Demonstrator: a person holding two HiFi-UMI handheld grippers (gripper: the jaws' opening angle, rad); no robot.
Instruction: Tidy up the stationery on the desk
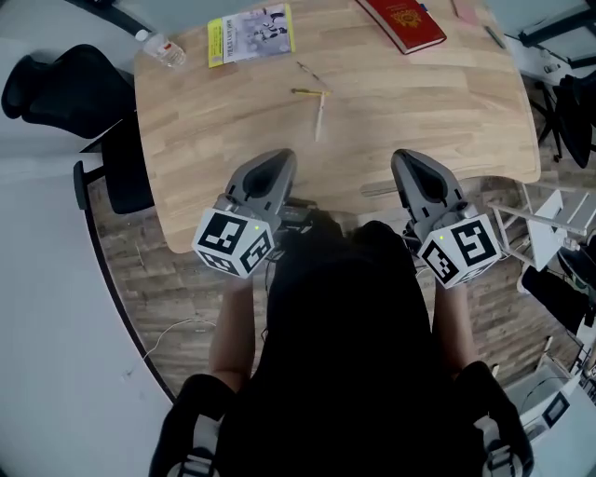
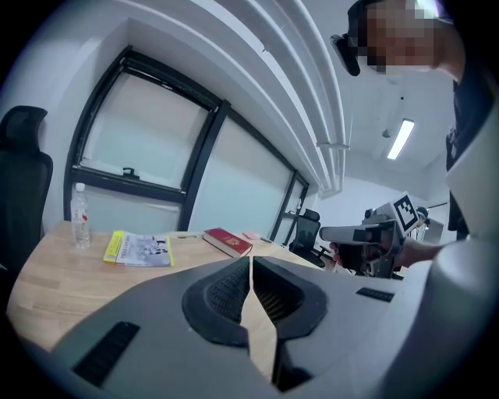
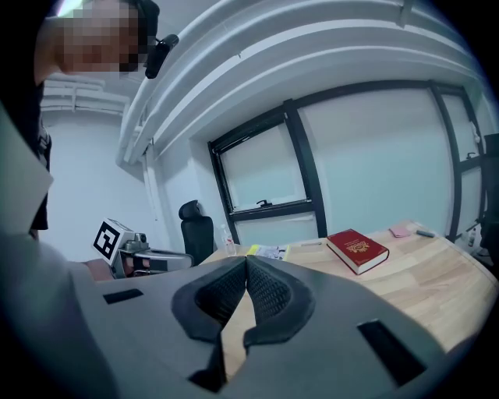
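Two pencils (image 1: pixel 315 104) lie crossed near the middle of the wooden desk (image 1: pixel 233 158). At the far side rests a red book (image 1: pixel 403 24), which shows too as the red book (image 2: pixel 228 241) and the red book (image 3: pixel 357 250). A yellow-edged booklet (image 1: pixel 250 34) lies at the far left, seen also as the booklet (image 2: pixel 139 248). Small pink and dark items (image 1: pixel 475 19) sit at the far right corner. My left gripper (image 1: pixel 273 170) and right gripper (image 1: pixel 412 168) hover side by side over the desk's near edge, both shut with nothing between the jaws.
A clear water bottle (image 1: pixel 160 48) lies at the desk's far left corner. A black office chair (image 1: pixel 65 88) stands left of the desk. White racks and cables (image 1: pixel 559 233) crowd the right side. Windows line the wall behind the desk.
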